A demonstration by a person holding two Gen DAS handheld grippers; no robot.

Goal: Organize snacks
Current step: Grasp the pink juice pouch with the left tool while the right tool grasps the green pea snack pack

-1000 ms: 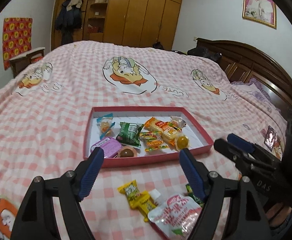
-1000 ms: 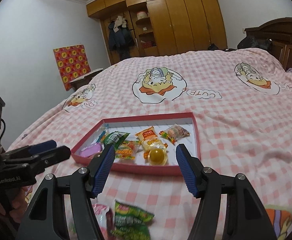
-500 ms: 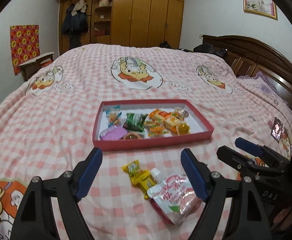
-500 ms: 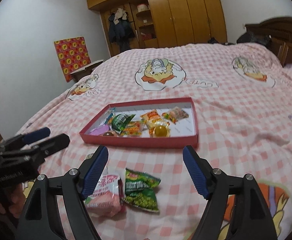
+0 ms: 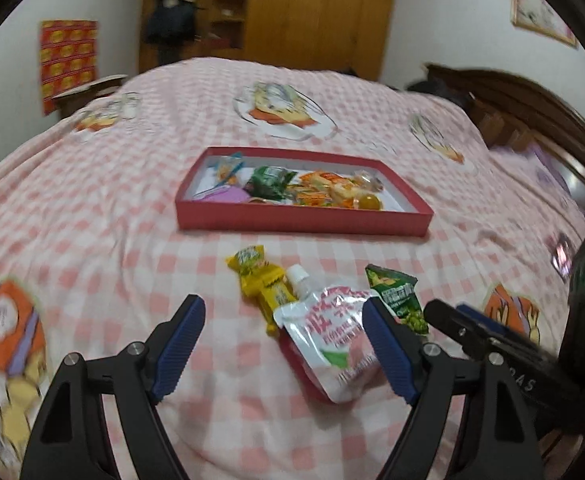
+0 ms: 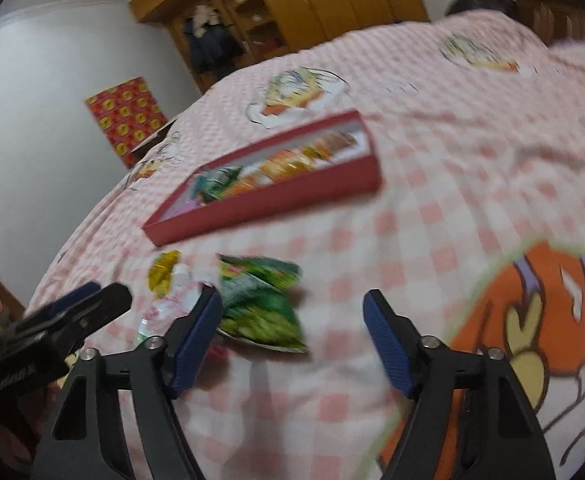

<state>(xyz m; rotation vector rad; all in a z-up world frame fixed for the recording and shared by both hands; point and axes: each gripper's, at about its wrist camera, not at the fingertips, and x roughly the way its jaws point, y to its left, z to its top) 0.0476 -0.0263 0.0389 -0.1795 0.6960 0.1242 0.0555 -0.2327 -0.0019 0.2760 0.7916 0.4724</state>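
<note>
Tray (image 5: 300,222): on the bed (image 5: 92,220), snacks inside.
Pouch (image 5: 332,332): nearer than the tray, between two packets (image 5: 262,280).

the right gripper (image 6: 292,308) hangs with jaws apart, just closing, nothing between them. the green snack packet (image 6: 260,300) lies on the bed (image 6: 432,240) near the red tray (image 6: 276,196), the white pouch (image 6: 164,308) beside it.

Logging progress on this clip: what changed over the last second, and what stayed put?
Both grippers dropped toward the loose snacks in front of the red tray. The left gripper is open over the white pouch; the right gripper, rolled and its jaws just narrowing, holds nothing beside the green packet. Nothing was grasped. The yellow packets, tray and contents stayed put.
</note>
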